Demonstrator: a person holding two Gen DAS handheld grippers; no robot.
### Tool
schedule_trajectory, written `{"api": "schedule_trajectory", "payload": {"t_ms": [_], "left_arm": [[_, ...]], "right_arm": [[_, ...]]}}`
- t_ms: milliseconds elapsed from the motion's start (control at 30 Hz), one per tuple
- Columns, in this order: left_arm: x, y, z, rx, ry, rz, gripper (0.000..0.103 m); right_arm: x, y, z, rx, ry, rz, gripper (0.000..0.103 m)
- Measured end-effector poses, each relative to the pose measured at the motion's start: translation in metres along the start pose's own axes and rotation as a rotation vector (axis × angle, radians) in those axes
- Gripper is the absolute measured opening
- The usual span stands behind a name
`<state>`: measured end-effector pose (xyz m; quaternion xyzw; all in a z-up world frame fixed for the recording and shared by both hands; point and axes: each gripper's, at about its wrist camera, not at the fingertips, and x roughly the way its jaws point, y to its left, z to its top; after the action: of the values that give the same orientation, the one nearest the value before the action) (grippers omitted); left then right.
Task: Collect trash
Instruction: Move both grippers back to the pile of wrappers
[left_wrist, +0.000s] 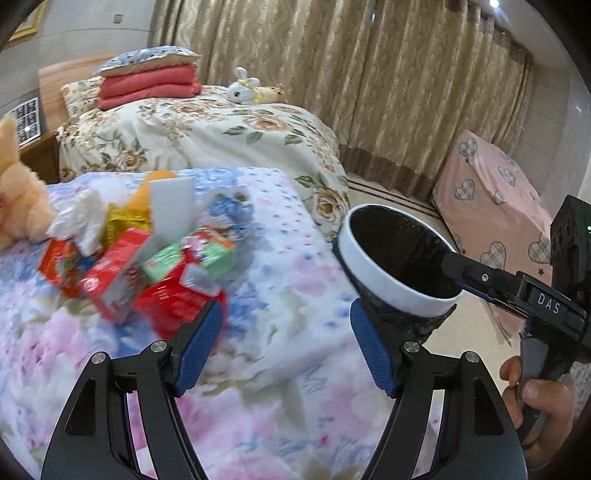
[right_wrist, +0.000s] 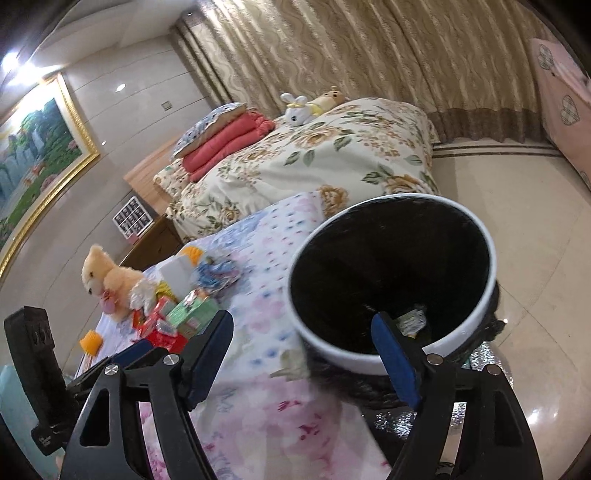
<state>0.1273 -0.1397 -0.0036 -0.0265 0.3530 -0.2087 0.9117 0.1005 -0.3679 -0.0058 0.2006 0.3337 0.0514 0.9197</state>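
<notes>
While hovering over the floral quilt (left_wrist: 258, 369) | left gripper (left_wrist: 286, 350) spread wide, nothing between pads | right gripper (right_wrist: 303, 354) likewise apart and empty, one finger inside the bin rim | trash pile (left_wrist: 147, 266) of cartons and tissue heaped on quilt, ahead-left | white bin (left_wrist: 399, 258) with black liner beside bed edge, scrap wrapper (right_wrist: 413, 321) inside.

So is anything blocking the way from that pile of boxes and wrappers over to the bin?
Nothing visible does. Between the pile of red and green boxes and the white-rimmed, black-lined bin lies only bare floral bedspread; the bin's mouth is open.
</notes>
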Motion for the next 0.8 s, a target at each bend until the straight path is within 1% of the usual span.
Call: {"api": "schedule_trajectory", "payload": {"t_ms": [133, 300, 533, 800], "left_arm": [[-0.016, 0.020, -0.008, -0.033, -0.022, 0.017, 0.073], [-0.033, 0.051, -0.020, -0.091, -0.046, 0.046, 0.073], [-0.035, 0.086, -0.035, -0.141, -0.024, 0.109, 0.073], [-0.034, 0.125, -0.048, -0.180, -0.003, 0.172, 0.073]], "right_arm": [[0.003, 0.017, -0.011, -0.024, 0.012, 0.023, 0.081], [0.015, 0.036, -0.027, -0.044, 0.050, 0.057, 0.081], [0.032, 0.064, -0.050, -0.078, 0.111, 0.105, 0.081], [0.051, 0.090, -0.066, -0.117, 0.159, 0.139, 0.081]]}}
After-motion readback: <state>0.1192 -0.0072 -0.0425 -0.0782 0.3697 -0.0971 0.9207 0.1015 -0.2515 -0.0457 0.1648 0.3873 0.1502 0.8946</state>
